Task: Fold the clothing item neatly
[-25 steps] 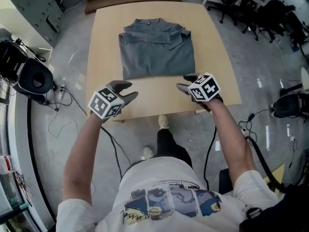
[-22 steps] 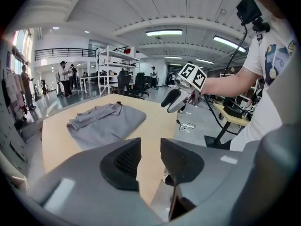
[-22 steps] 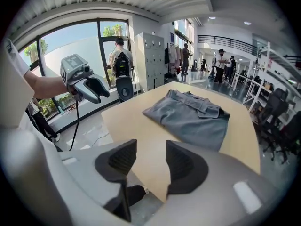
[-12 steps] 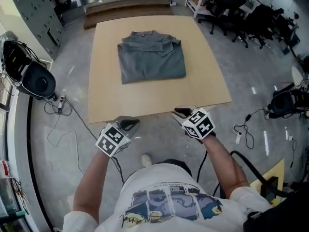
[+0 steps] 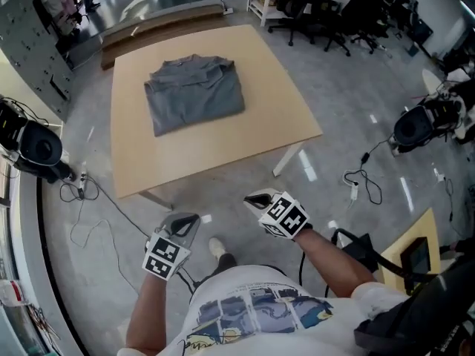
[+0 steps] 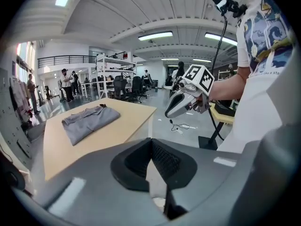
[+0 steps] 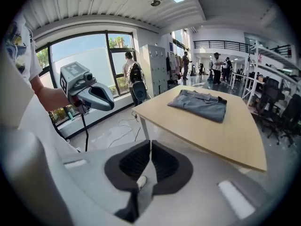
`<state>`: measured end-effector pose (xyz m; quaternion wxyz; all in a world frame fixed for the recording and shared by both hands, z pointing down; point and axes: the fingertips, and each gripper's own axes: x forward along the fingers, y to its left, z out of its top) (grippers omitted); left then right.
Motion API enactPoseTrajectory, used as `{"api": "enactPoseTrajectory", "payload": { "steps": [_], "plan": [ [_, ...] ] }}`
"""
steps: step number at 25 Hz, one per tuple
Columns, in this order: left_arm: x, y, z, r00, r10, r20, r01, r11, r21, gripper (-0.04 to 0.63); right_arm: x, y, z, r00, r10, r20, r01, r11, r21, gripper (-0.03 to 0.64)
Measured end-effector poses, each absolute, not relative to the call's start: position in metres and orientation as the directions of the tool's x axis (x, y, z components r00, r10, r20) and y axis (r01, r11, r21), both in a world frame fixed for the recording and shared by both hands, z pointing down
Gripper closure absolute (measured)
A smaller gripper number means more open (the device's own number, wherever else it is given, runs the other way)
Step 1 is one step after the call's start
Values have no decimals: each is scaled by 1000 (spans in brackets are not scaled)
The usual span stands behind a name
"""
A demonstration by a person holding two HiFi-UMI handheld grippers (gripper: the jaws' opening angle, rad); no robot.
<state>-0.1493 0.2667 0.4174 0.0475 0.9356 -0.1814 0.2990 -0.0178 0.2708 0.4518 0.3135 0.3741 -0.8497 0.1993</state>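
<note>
Seen from above the person's head, on the left, the left gripper (image 5: 180,225), grey with a black-and-white marker cube, hung over the polished grey floor (image 5: 356,124), short of the near edge of the tabletop. Its black padded fingers were pressed together with nothing between them.

Ahead of it stood the pale wooden square tabletop (image 5: 223,150). The grey fabric garment (image 5: 194,93) lay on the far left part of that surface, already folded into a fairly flat rectangle with the collar at the far end. It was well apart from both grippers, and nothing touched it.

To the right, the right gripper (image 5: 256,200), of the same make, also hung over the floor near the person's body. Its fingers were closing, almost touching, with nothing between them.

The garment looked light, soft and limp rather than stiff. It would probably sag and drape wherever it was unsupported, and the stacked layers could slide apart if only the top one were lifted. It did not look fragile or especially slippery on the wood. Any further tidying would best start at two corners of one folded edge. Each gripper should pinch through all the layers there, so the bundle would lift evenly.
</note>
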Motion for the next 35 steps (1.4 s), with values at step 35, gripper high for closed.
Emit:
{"api": "enactPoseTrajectory", "payload": {
  "steps": [35],
  "plan": [
    [-130, 467, 421, 762, -274, 587, -331, -944, -12, 588, -45, 471, 435, -553, -491, 673, -665, 747, -2, 604]
  ]
}}
